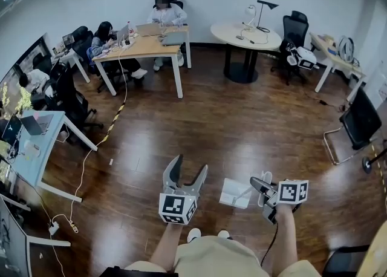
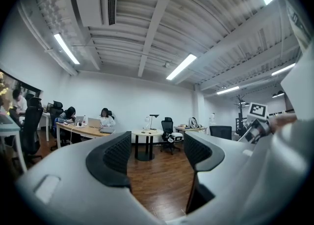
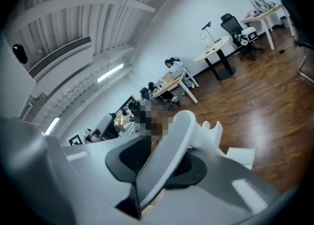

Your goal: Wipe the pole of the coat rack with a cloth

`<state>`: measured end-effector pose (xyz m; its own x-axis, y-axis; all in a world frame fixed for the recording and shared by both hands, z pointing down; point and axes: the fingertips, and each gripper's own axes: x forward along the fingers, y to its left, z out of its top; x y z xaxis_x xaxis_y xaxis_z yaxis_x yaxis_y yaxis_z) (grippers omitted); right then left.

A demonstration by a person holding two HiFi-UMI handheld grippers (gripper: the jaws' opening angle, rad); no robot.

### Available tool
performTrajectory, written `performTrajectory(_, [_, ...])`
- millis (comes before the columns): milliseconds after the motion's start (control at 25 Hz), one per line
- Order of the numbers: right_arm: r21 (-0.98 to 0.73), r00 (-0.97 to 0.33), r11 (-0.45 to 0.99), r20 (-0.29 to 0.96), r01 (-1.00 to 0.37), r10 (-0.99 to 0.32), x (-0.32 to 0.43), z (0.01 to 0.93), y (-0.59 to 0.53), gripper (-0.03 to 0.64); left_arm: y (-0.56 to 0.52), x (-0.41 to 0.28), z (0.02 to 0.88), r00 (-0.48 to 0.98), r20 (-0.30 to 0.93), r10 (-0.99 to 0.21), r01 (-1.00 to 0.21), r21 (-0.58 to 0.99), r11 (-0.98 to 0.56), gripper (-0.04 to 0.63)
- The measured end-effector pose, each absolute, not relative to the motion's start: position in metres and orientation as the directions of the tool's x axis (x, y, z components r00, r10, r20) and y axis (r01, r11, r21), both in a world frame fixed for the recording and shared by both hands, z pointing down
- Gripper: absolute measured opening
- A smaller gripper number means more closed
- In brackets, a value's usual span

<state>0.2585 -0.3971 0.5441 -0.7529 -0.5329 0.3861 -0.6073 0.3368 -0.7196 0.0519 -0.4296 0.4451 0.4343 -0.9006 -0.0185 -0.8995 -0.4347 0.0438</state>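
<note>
- White cloth (image 1: 234, 194), flat and square-edged, hangs at the tips of the right hand-held gripper (image 1: 257, 185), whose dark ribbed pads are clamped on a smooth fold of it.
- Left hand-held gripper (image 1: 190, 162): curved grey jaws apart, holding nothing.
- Coat rack (image 2: 240, 113): a thin dark pole with branching hooks, well beyond the left hand-held gripper, to its right.
- Glossy wood-plank floor (image 1: 242, 124) lies beneath both.

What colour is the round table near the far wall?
Round table: cream top, black base; best in head view.
</note>
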Motion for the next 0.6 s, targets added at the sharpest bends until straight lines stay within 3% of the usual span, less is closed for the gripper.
performTrajectory(280, [-0.631, -0.713, 0.338, 0.569, -0.698, -0.41, 0.297, 0.66, -0.4, 0.08, -0.432, 0.051, 0.454, 0.426, 0.01, -0.905, -0.904, 0.045, -0.425, 0.311])
performTrajectory(600, [-0.582, -0.666, 0.325, 0.636, -0.746, -0.389, 0.335, 0.756, -0.4, 0.08, -0.433, 0.055, 0.46, 0.424, 0.036, -0.905, -0.905, 0.041, -0.423, 0.311])
